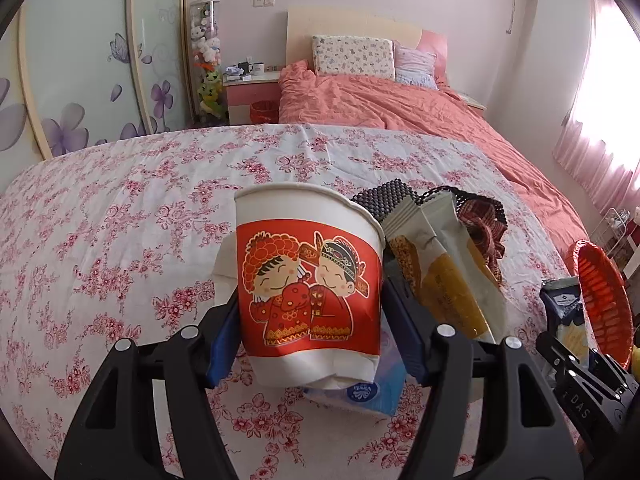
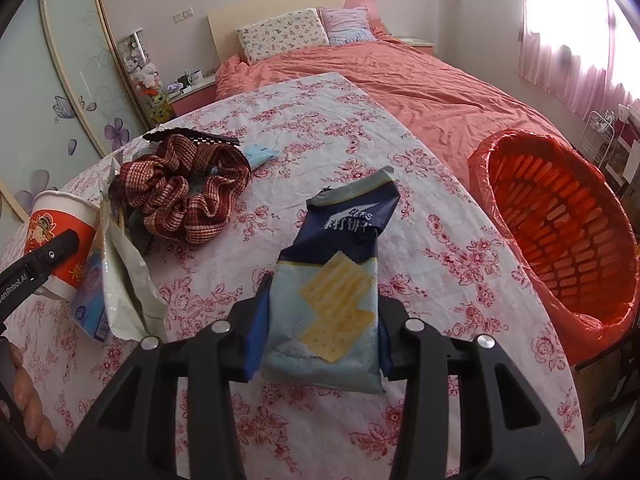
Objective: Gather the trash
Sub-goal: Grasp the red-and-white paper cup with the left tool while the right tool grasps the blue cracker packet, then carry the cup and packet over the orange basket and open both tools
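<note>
A white paper cup (image 1: 308,288) with a red cartoon label stands tilted between the blue pads of my left gripper (image 1: 312,304), which press on both its sides. The same cup (image 2: 56,236) shows at the left edge of the right wrist view. My right gripper (image 2: 322,300) is shut on a blue cracker packet (image 2: 336,280), torn open at the top and held above the floral cloth. A white and yellow snack wrapper (image 1: 448,272) leans against the cup. A blue tissue pack (image 1: 372,392) lies under it.
A red basket (image 2: 560,232) with a red liner stands at the table's right edge. On the floral tablecloth (image 2: 440,240) lie a red-brown scrunchie (image 2: 180,196), a black beaded piece (image 1: 384,200) and a small light-blue packet (image 2: 260,156). A bed (image 1: 400,108) lies beyond.
</note>
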Tool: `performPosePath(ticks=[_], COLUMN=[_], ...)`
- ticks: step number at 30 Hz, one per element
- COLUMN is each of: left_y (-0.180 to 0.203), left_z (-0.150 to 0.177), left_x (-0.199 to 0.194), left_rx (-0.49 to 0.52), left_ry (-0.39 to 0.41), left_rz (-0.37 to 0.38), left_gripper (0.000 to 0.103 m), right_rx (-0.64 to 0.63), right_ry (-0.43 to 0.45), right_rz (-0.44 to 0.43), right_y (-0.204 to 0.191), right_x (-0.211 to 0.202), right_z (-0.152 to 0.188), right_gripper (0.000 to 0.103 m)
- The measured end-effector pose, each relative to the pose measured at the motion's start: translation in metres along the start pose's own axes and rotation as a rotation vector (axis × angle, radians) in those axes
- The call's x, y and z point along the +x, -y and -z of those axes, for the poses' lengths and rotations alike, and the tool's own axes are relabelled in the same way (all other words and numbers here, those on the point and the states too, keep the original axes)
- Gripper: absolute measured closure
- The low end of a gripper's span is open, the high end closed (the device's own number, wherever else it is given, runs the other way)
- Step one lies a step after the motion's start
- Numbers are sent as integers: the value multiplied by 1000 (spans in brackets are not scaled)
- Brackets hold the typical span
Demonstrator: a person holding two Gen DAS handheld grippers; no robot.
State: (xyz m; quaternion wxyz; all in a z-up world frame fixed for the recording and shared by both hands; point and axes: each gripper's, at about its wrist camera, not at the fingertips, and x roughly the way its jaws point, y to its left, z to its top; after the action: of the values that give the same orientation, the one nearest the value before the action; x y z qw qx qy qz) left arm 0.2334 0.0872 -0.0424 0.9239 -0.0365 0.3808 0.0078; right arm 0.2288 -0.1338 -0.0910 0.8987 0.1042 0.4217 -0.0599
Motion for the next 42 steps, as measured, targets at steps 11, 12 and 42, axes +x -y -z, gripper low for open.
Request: performPosePath(ticks=[11,12,42], left_y=[1,3,99], left_z=[-6,-6,0], left_x=[-25,-28,-82], left_rx=[7,10,134], left_ry=[51,56,139], left_rz=[0,1,172], left_gripper=[37,37,37], right_rx=[7,6,72], right_ry=[72,83,319], right_rz=[-36,-39,-9], right_y=[6,7,79], right_x=[-38,-43,-152], right_z=[-6,-7,-23], right_gripper=[61,61,61])
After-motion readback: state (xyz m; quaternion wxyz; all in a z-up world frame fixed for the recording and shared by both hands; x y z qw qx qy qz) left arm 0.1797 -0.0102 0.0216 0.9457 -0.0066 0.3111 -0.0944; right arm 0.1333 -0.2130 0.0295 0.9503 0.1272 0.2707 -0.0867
